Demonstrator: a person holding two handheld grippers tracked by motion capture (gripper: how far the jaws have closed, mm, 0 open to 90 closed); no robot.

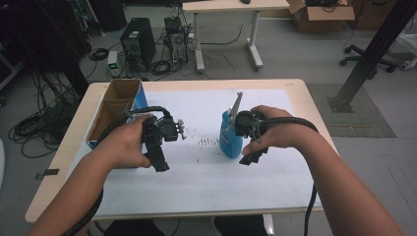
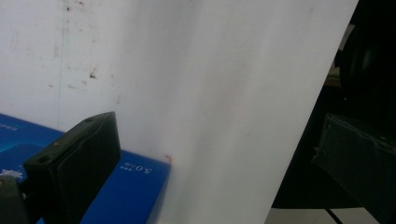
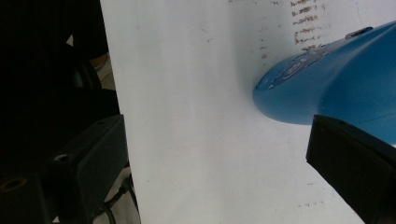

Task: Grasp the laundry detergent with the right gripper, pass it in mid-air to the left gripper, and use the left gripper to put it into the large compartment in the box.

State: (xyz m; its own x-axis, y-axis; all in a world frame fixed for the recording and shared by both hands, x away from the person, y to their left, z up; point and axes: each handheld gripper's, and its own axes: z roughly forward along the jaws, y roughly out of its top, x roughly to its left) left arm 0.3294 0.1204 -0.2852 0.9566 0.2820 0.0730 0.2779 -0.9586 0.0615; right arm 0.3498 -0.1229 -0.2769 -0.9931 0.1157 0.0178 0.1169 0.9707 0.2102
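The blue plastic bottle (image 1: 230, 141) stands upright on the white paper sheet (image 1: 206, 177) covering the table, and serves as the reference here. Just beside it, on the side of the person's right hand, the right gripper (image 1: 252, 156) points down at the sheet. In the right gripper view its jaws stand wide apart with bare paper between them; the bottle's rounded blue body (image 3: 336, 88) lies next to one jaw, outside the gap, and nothing is gripped.

The left gripper (image 1: 160, 162) is well apart from the bottle, on the far side from the right gripper, close to the open cardboard box with blue sides (image 1: 115, 110). Its jaws are likewise spread, holding nothing; the left gripper view shows one jaw over the box's blue face (image 2: 135, 186).

Risks, as judged:
- The bottle is tall and narrow-based. A jaw brushing its side during approach could tip it.
- With the body outside the gap, closing now would catch nothing or push the bottle away.
- A grip on the curved, smooth wall may slip.
- The trailing cable near the bottle could snag it.
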